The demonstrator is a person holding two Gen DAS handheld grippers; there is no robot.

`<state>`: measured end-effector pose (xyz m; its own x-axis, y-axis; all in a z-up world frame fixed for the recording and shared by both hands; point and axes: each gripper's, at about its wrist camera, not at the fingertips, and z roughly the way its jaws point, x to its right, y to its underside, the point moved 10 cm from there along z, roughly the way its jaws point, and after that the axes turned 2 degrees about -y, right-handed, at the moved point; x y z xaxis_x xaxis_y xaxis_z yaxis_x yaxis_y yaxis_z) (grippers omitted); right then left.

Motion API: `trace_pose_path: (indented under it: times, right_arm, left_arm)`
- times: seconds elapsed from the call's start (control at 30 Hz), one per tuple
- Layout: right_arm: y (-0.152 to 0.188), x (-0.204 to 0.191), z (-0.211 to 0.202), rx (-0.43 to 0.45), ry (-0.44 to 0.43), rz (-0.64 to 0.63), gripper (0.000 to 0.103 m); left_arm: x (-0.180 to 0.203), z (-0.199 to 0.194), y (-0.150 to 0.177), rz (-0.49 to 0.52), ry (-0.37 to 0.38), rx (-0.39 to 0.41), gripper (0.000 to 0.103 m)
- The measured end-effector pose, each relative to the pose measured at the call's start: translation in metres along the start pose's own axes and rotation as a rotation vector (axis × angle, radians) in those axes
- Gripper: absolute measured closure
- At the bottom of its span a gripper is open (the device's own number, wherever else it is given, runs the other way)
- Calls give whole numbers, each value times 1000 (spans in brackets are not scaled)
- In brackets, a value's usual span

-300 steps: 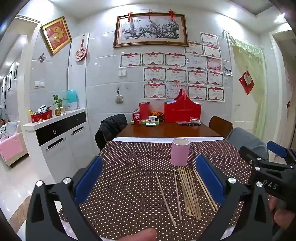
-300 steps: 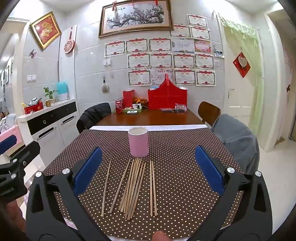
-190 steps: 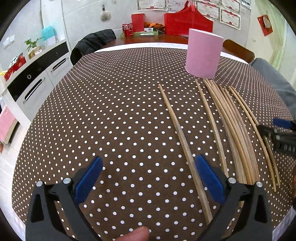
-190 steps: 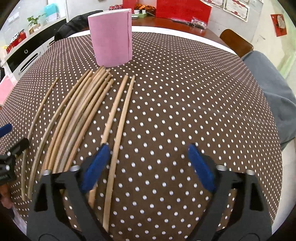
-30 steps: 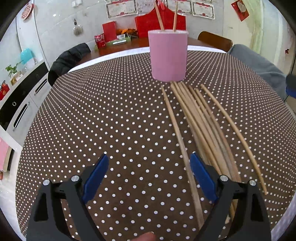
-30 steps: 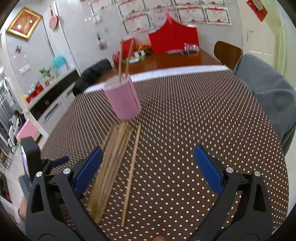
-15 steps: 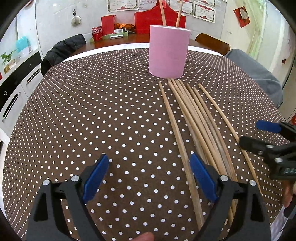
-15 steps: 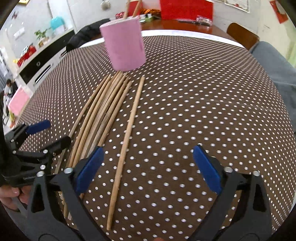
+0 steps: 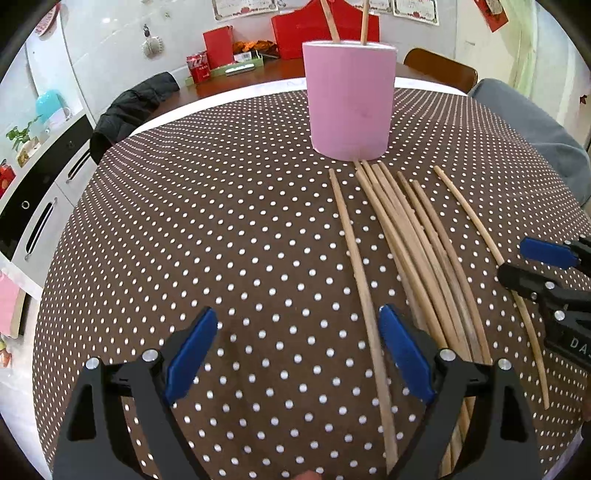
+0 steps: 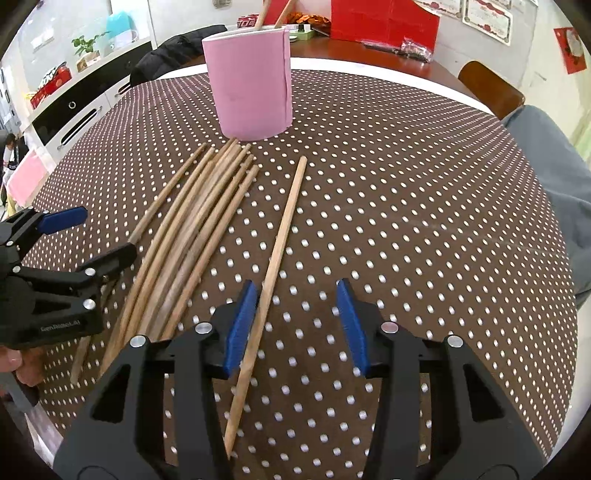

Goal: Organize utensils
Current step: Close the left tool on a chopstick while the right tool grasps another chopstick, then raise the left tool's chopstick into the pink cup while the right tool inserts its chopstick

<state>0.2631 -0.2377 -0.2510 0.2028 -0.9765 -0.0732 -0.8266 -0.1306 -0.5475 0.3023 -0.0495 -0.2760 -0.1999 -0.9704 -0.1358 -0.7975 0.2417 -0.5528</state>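
A pink cup (image 9: 350, 99) stands on the polka-dot tablecloth (image 9: 207, 236) with two chopsticks (image 9: 364, 20) upright in it; it also shows in the right wrist view (image 10: 253, 85). Several wooden chopsticks (image 9: 417, 243) lie in front of it. My left gripper (image 9: 295, 350) is open, low over the cloth, its right finger beside the leftmost chopstick (image 9: 360, 280). My right gripper (image 10: 295, 325) is partly open, its left finger touching the lone rightmost chopstick (image 10: 280, 240). Each gripper shows in the other's view, the right one (image 9: 546, 273) and the left one (image 10: 66, 251).
A grey-covered chair (image 10: 554, 173) stands at the table's right side. A black jacket (image 9: 133, 107) hangs on a chair at the far left. Red boxes (image 10: 384, 18) and a can (image 9: 197, 66) sit on the wooden table behind. A white cabinet (image 9: 40, 173) is at left.
Both grippers have dropped lower toward the chopsticks. The right gripper's jaws have narrowed around the lone right chopstick. The left gripper has moved in beside the leftmost chopstick.
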Motion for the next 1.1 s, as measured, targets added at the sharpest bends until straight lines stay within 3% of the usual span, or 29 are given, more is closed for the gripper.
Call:
trace_pose_path:
  times: [0.13,0.2,0.23,0.27,0.3,0.33,0.57,1.1]
  right_arm:
    - [-14,-5,10,-10,1,-8,58]
    - [-16,-9,12,-8,17,-35,64]
    - [-18,-11,13,-7,11,-38,74]
    - [-19,-13,13,-9,3,-46,79]
    - [-18,-15,13,-9,-3,-47,90]
    - [-18,-14,13,-10,-12,-46,94]
    - [-15,-8,-10,65,-114,13,97]
    - [-37,-12,-66,275,-257,59,97]
  left_arm:
    - [4,3,-6,31,21,-13,18]
    - [10,4,-7,16,107,-32,33]
    - [10,4,-12,26,114,-34,45]
    - [12,2,-14,43,125,-31,67]
    - [14,1,-16,52,129,-33,77]
    - [14,2,-16,54,129,-36,96]
    - [0,-9,-11,-30,147,5,98]
    - [-14,-88,-39,-179,177,316,98]
